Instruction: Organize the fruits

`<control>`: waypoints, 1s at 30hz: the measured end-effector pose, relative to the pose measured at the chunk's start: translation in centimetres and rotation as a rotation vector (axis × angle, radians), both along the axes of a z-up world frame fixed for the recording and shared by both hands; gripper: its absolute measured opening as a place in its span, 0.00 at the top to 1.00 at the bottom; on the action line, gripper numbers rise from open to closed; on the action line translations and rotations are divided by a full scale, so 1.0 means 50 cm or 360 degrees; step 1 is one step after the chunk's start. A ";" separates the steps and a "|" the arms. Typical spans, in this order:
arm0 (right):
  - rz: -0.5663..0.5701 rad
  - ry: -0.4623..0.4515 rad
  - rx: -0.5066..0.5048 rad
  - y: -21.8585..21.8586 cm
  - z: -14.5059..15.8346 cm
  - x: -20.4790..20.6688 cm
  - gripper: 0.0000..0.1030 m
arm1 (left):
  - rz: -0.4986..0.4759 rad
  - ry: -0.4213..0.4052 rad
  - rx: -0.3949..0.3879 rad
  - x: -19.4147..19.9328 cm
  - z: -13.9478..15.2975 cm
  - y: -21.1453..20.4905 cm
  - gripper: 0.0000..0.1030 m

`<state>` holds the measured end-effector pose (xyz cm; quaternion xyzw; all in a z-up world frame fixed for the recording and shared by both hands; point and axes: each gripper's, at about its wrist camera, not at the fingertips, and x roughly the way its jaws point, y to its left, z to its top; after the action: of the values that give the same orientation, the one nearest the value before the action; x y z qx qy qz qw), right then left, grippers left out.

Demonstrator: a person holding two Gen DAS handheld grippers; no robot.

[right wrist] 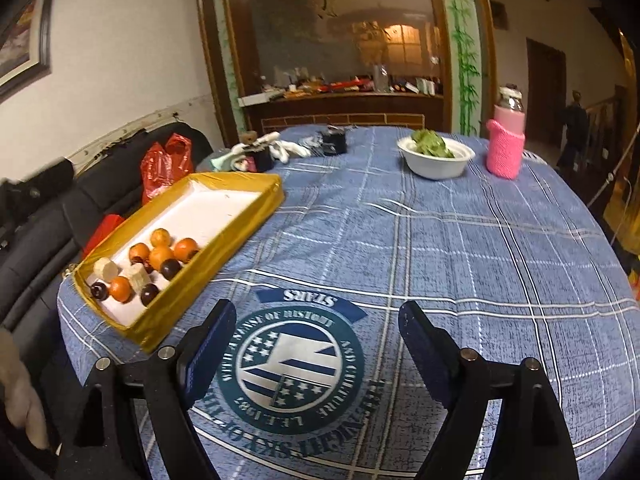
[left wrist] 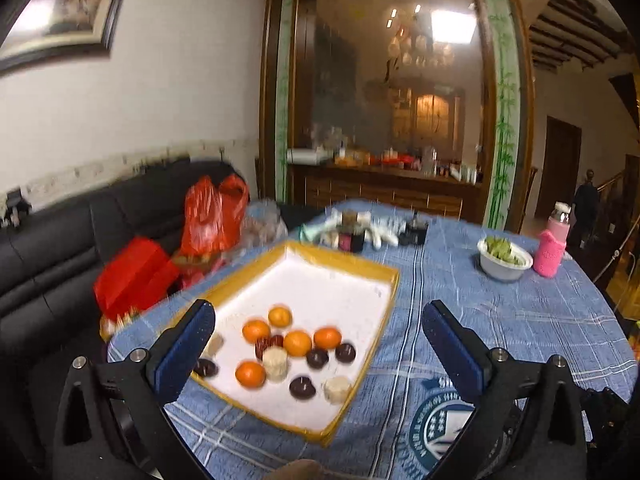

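Note:
A shallow gold-rimmed tray (left wrist: 352, 264) with a white floor lies on the blue checked tablecloth. In its near end lie several oranges (left wrist: 297, 343), several dark round fruits (left wrist: 302, 387) and several pale cylindrical pieces (left wrist: 275, 362). My left gripper (left wrist: 318, 322) is open and empty, held above the tray's near end. The tray also shows in the right wrist view (right wrist: 240, 220), at the left, with the oranges (right wrist: 161, 256) in it. My right gripper (right wrist: 316, 320) is open and empty above the round emblem (right wrist: 292, 364) on the cloth, to the right of the tray.
A white bowl of green pieces (right wrist: 436, 158) and a pink-sleeved bottle (right wrist: 505, 142) stand at the far right. Small jars and white cloths (right wrist: 272, 148) sit at the far edge. A black sofa with red bags (left wrist: 212, 216) lies left of the table.

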<state>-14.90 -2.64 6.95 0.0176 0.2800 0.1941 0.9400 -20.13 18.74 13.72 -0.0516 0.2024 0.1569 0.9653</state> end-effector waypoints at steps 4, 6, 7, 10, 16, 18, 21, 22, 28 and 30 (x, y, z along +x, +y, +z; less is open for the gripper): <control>0.0043 -0.0031 -0.0042 0.023 0.005 -0.013 0.13 | -0.0012 0.0129 -0.0106 0.020 -0.020 0.028 0.00; 0.0064 -0.0040 -0.0067 0.036 0.005 -0.020 0.13 | -0.0023 0.0143 -0.0135 0.019 -0.025 0.035 0.00; 0.0077 -0.0046 -0.0079 0.042 0.006 -0.023 0.13 | -0.0033 0.0145 -0.0139 0.019 -0.025 0.038 0.00; 0.0114 -0.0055 -0.0113 0.063 0.006 -0.030 0.13 | -0.0049 0.0147 -0.0139 0.018 -0.028 0.045 0.00; 0.0212 -0.0081 -0.0187 0.112 0.003 -0.049 0.13 | -0.0059 0.0155 -0.0156 0.024 -0.034 0.060 0.00; 0.0238 -0.0096 -0.0212 0.123 0.003 -0.057 0.12 | -0.0055 0.0155 -0.0171 0.025 -0.036 0.065 0.00; 0.0269 -0.0114 -0.0244 0.139 0.002 -0.067 0.10 | -0.0045 0.0161 -0.0191 0.023 -0.042 0.074 0.00; 0.0272 -0.0118 -0.0250 0.143 0.001 -0.069 0.10 | -0.0040 0.0161 -0.0195 0.023 -0.043 0.077 0.00; 0.0265 -0.0101 -0.0260 0.153 -0.004 -0.071 0.09 | -0.0037 0.0210 -0.0251 0.028 -0.056 0.093 0.00; 0.0260 -0.0098 -0.0263 0.155 -0.005 -0.070 0.09 | -0.0037 0.0223 -0.0269 0.030 -0.061 0.097 0.00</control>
<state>-18.40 5.12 6.71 -0.0888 0.2665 0.2468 0.9275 -18.65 23.61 10.68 -0.1194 0.2823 0.1314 0.9427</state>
